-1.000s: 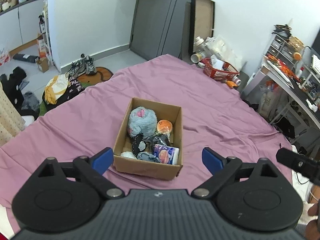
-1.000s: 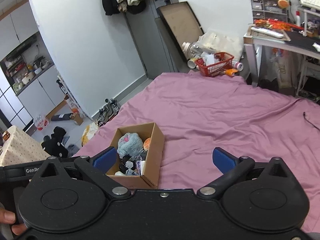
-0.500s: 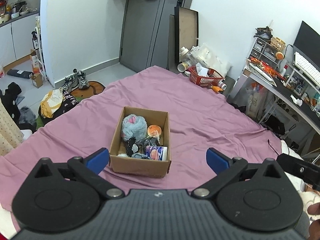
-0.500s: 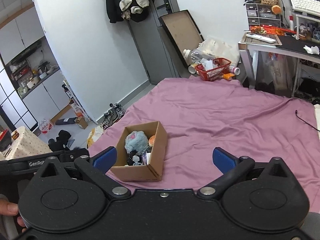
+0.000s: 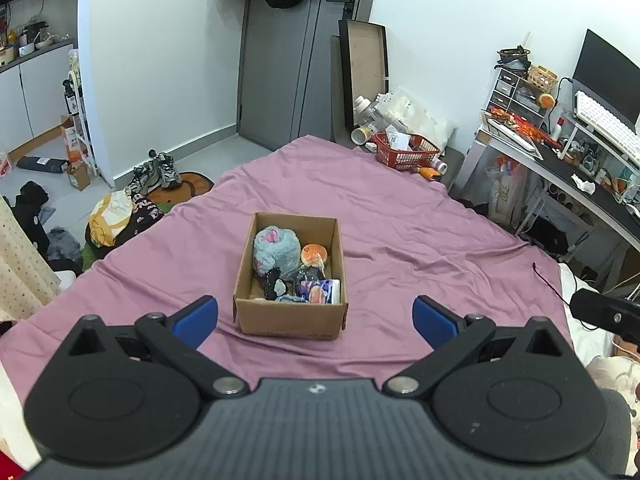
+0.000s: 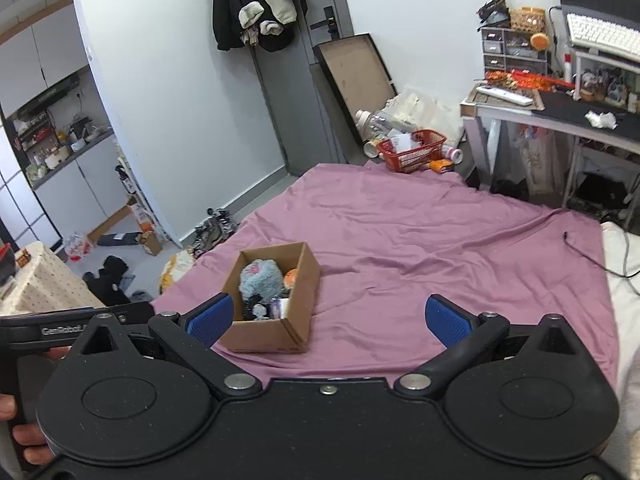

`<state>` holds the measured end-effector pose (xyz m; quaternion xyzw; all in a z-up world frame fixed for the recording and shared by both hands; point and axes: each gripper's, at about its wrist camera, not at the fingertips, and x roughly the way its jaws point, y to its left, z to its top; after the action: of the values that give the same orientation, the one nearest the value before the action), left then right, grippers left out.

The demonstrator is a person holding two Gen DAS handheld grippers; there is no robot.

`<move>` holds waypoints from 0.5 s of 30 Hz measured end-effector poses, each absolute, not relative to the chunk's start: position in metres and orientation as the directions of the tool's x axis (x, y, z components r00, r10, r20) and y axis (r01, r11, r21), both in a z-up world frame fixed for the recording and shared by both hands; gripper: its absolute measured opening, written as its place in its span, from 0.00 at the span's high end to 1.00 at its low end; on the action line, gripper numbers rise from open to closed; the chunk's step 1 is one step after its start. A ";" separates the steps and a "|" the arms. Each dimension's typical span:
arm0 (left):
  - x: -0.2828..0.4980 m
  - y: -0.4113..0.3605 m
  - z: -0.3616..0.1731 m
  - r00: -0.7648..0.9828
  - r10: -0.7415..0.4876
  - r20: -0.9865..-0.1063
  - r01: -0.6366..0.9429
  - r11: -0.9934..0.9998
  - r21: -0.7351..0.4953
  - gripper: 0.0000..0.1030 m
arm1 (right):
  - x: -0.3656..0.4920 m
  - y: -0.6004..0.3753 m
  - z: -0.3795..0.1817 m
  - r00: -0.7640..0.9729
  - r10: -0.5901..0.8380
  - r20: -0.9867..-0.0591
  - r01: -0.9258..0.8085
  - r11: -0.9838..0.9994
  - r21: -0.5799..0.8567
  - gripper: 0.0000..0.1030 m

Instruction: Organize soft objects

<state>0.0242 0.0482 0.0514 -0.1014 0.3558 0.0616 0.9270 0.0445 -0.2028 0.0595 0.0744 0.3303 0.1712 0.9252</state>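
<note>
A cardboard box [image 5: 288, 322] stands on the purple bedsheet [image 5: 400, 232]. It holds a grey-blue fluffy plush [image 5: 276, 246], an orange plush ball [image 5: 315, 255], a small black-and-white toy [image 5: 275, 285] and a white tissue pack [image 5: 320, 291]. My left gripper [image 5: 315, 318] is open and empty, held back above the box's near side. My right gripper [image 6: 328, 316] is open and empty; the box [image 6: 272, 336] with the plush [image 6: 259, 278] sits left of its centre. The left gripper's body shows in the right wrist view [image 6: 60, 330].
A red basket [image 5: 408, 152] and bottles lie at the bed's far corner. A cluttered desk [image 5: 568, 168] with keyboard stands on the right. Shoes [image 5: 158, 170] and clothes lie on the floor to the left. A black cable [image 6: 592, 256] lies on the sheet's right edge.
Both grippers have pulled back and tilted up from the box, so it looks smaller and more of the room shows. Both stay open and empty.
</note>
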 end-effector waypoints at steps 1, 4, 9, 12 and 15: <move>0.022 0.048 0.051 0.740 0.042 -0.671 -0.183 0.973 -0.142 0.00 | 0.042 -0.204 0.059 0.727 0.363 -0.583 -0.266 0.931 0.249 0.00; 0.014 0.043 0.050 0.743 0.069 -0.665 -0.182 0.978 -0.103 0.00 | 0.038 -0.208 0.057 0.731 0.362 -0.578 -0.254 0.931 0.261 0.00; 0.005 0.041 0.051 0.747 0.067 -0.661 -0.163 0.983 -0.084 0.00 | 0.035 -0.210 0.056 0.727 0.366 -0.580 -0.260 0.930 0.261 0.00; 0.002 0.042 0.054 0.753 0.075 -0.653 -0.168 0.982 -0.082 0.00 | 0.033 -0.210 0.056 0.725 0.371 -0.580 -0.262 0.928 0.266 0.00; 0.000 0.043 0.056 0.758 0.086 -0.646 -0.173 0.982 -0.073 0.00 | 0.032 -0.208 0.055 0.723 0.356 -0.592 -0.255 0.934 0.250 0.00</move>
<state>-0.0001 0.0433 0.0560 -0.0641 0.3407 0.0694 0.9354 0.0325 -0.2081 0.0546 0.0756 0.3337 0.1653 0.9250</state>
